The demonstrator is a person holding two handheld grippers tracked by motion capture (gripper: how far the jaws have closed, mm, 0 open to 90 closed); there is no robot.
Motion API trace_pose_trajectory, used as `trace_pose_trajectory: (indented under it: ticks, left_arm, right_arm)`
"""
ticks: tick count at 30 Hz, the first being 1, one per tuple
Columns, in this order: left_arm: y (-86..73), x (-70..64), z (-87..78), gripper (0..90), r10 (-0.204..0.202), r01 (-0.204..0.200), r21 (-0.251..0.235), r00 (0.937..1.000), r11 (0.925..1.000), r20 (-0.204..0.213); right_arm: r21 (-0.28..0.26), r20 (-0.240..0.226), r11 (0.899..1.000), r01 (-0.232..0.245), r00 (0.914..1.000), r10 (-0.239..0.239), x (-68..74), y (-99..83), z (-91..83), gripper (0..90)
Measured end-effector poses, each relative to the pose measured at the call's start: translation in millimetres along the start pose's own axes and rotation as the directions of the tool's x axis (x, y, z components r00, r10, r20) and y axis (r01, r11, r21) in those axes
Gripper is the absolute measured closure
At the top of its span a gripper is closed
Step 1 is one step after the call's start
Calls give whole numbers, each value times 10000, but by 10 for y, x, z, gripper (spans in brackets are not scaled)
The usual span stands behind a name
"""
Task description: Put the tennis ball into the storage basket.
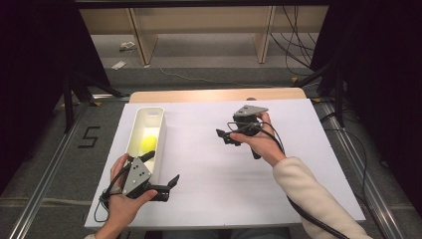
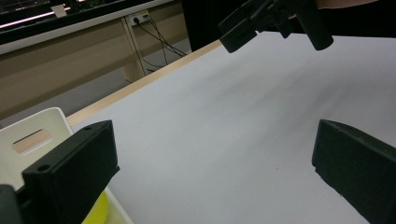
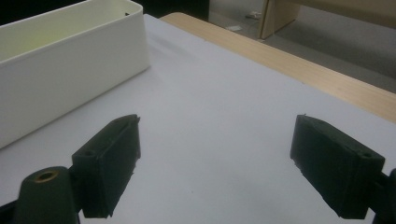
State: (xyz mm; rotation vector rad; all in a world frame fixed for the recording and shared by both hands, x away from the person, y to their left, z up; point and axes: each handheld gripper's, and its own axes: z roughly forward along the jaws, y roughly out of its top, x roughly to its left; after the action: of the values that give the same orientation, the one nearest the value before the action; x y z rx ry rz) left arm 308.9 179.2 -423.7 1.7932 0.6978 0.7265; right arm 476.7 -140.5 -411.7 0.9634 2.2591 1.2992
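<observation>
1. Yellow ball [image 1: 148,144]: lying inside the white bin [image 1: 160,130], about midway along its length, on the bin floor. It is peeking out as a yellow curve at the bottom of the left gripper view [image 2: 95,212].
2. Handling, as a judgement: the ball is looking small, round and light, probably slightly soft; its smooth curve is likely to roll or squirt out of a flat pinch. The best hold is across its widest part, coming straight down between the bin walls.
3. White bin: standing on the left side of the desk [image 1: 209,194], long and narrow with a slot handle at its far end [image 2: 31,141]. It is appearing stiff plastic and light enough to shift if knocked.
4. Left tongs [image 1: 170,185]: hovering just beside the bin's near end, spread wide and gripping nothing.
5. Right tongs [image 1: 226,137]: hanging over the middle of the desk, well apart from the bin, also spread wide and carrying nothing.
</observation>
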Motion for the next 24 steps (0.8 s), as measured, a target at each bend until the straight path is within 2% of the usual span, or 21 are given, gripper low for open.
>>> trace_pose_trajectory:
  ticks: [8,24]
  left_arm:
    - [-1,3,0,0,1,-1,4,10000,10000,-6]
    - [-1,8,1,0,1,-1,3,10000,10000,-28]
  right_arm:
    - [50,266,9999,-117,9996,115,-116,-124,-135,166]
    - [79,616,9996,-283,9977,278,-251,-301,-358,166]
